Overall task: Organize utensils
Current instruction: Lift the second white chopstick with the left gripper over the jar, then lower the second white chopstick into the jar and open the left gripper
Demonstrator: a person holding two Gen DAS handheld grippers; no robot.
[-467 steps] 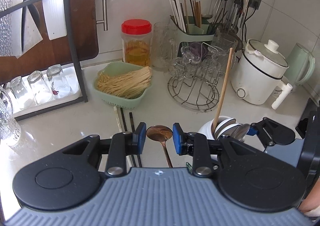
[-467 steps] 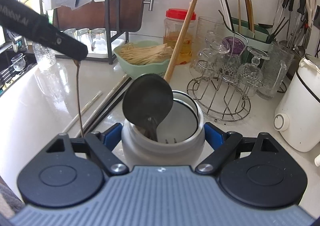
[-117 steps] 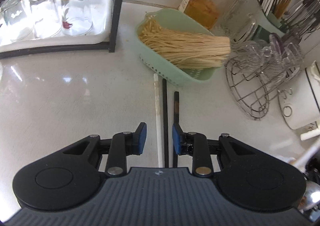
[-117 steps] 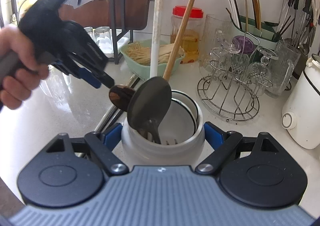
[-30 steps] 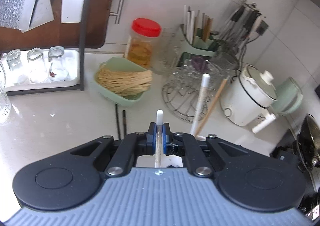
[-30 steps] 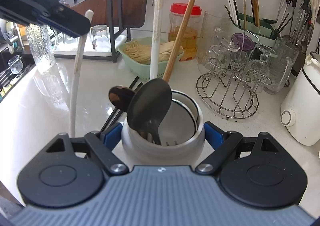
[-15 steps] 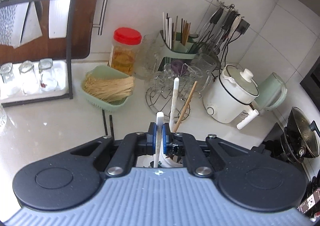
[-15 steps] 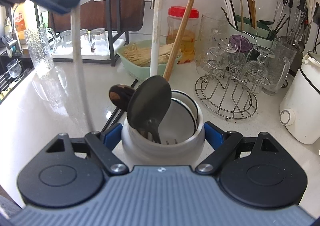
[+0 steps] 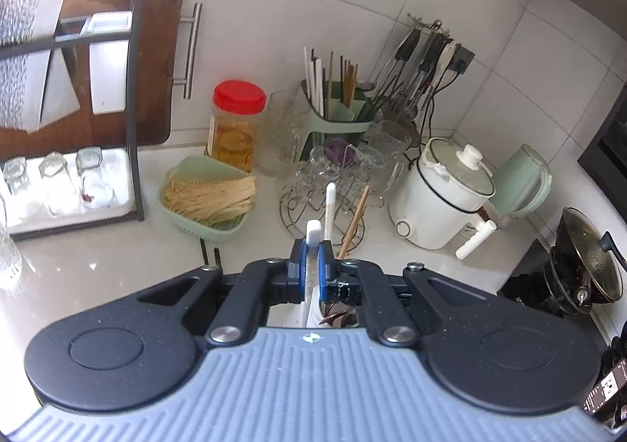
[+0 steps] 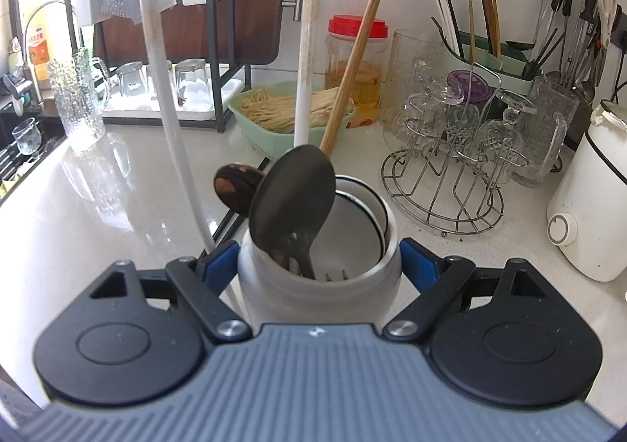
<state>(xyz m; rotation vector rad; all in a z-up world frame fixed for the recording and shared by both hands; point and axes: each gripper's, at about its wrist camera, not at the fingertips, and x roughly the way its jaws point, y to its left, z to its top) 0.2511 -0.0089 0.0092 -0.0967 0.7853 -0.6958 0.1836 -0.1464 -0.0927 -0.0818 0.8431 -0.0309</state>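
Right wrist view: right gripper clamps the white utensil jar; left gripper pinches a white chopstick, near-upright, tip hanging just left of the jar's mouth.

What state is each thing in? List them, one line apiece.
left gripper: shut on the white chopstick
white chopstick: lifted, hanging beside the holder
right gripper: clamped on the holder
utensil holder: upright, holding spoons, a fork, two sticks
black chopsticks: lying on the counter
red-lidded jar: closed
glasses on the wire rack: upside down
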